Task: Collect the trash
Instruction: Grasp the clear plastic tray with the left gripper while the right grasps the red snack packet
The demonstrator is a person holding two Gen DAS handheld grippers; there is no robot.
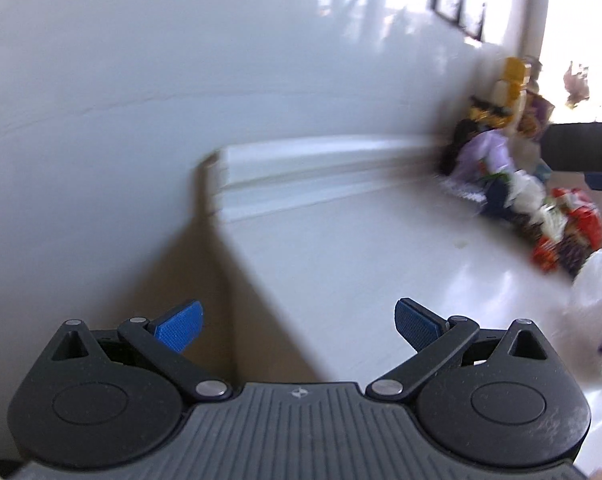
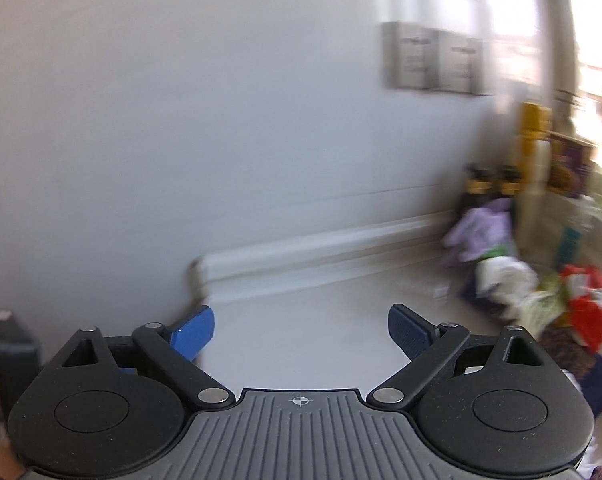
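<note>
Here, both views are motion-blurred and face a pale wall (image 1: 181, 80) whose white baseboard (image 1: 321, 168) serves as the landmark. The left gripper (image 1: 299, 322) holds its blue pads (image 1: 179, 326) spread wide, with nothing between them; beyond the gap lie only the glossy floor (image 1: 381, 272) and the near end of the baseboard. The right gripper (image 2: 301, 330) likewise stands wide apart and empty, its blue pads (image 2: 193, 334) framing bare floor in front of the baseboard. The trash pile (image 1: 513, 200), a heap of crumpled wrappers in lilac, white, red and dark tones, lies on the floor at the far right end of the baseboard, well apart from both sets of fingers and off to their right. Behind the pile, against the wall, stands a yellow-capped bottle (image 1: 511, 84). The left view alone shows a white plastic bag (image 1: 597, 304) at its right edge, nearer than the pile, a dark gripper-like part (image 1: 581, 148) entering from the right above the pile, and a dark picture frame (image 1: 461, 8) high on the wall. The right view alone shows two grey panels (image 2: 433, 56) on the wall above the baseboard and a dark object (image 2: 9, 352) at its left edge, too blurred to identify.
</note>
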